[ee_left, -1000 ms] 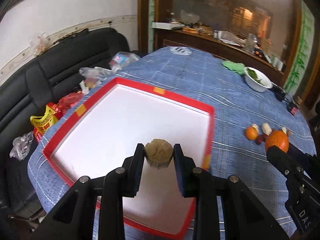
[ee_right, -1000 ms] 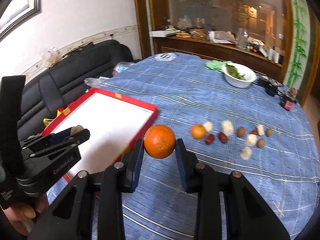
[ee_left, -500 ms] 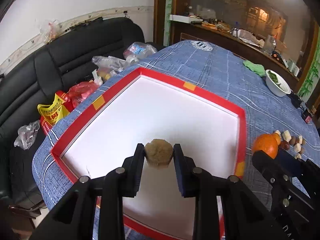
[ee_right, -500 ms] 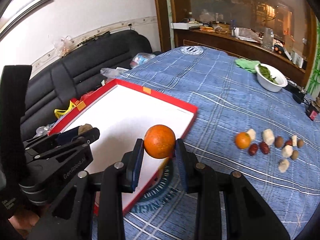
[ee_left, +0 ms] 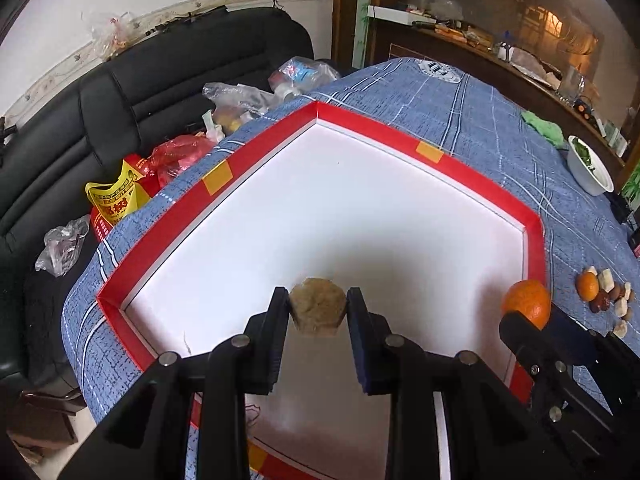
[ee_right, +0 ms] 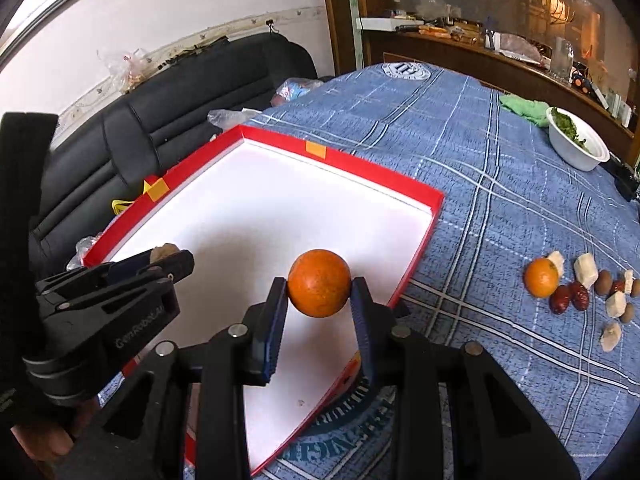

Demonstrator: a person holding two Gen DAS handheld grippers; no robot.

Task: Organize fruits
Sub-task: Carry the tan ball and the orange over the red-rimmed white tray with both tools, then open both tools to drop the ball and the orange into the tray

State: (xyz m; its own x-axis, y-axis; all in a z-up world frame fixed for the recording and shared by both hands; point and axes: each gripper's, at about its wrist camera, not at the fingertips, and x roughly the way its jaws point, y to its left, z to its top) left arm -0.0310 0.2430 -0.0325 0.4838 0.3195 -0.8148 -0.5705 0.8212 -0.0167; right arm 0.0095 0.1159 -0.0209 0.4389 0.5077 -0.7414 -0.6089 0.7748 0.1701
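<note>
Fingers of both grippers are closed on fruit. Left gripper (ee_left: pixel 318 312): pads pressed on both sides of a rough tan lump (ee_left: pixel 317 306), kind of fruit not determinable; its underside is cut off behind the fingers. Right gripper (ee_right: pixel 320 292): pads clamped on a round orange (ee_right: pixel 319 282), held clear above the tray floor.

Both items hang over the red-rimmed white tray (ee_left: pixel 472 172), which lies on the counter (ee_right: pixel 480 168) under a blue checked cloth. The tray's near edge is hidden beneath the gripper bodies in both views. In the right wrist view the left gripper appears at the left edge with only a sliver of its tan lump showing; part of a hand (ee_right: pixel 48 440) is visible below it.

Remaining fruit lies on the cloth right of the tray: a smaller orange (ee_right: pixel 541 278), red dates (ee_right: pixel 570 298), white chunks and brown nuts, small and partly overlapping, count uncertain. A white bowl of greens (ee_right: pixel 578 148) stands at the far right. A black sofa (ee_left: pixel 120 92) with plastic bags lies beyond the counter.
</note>
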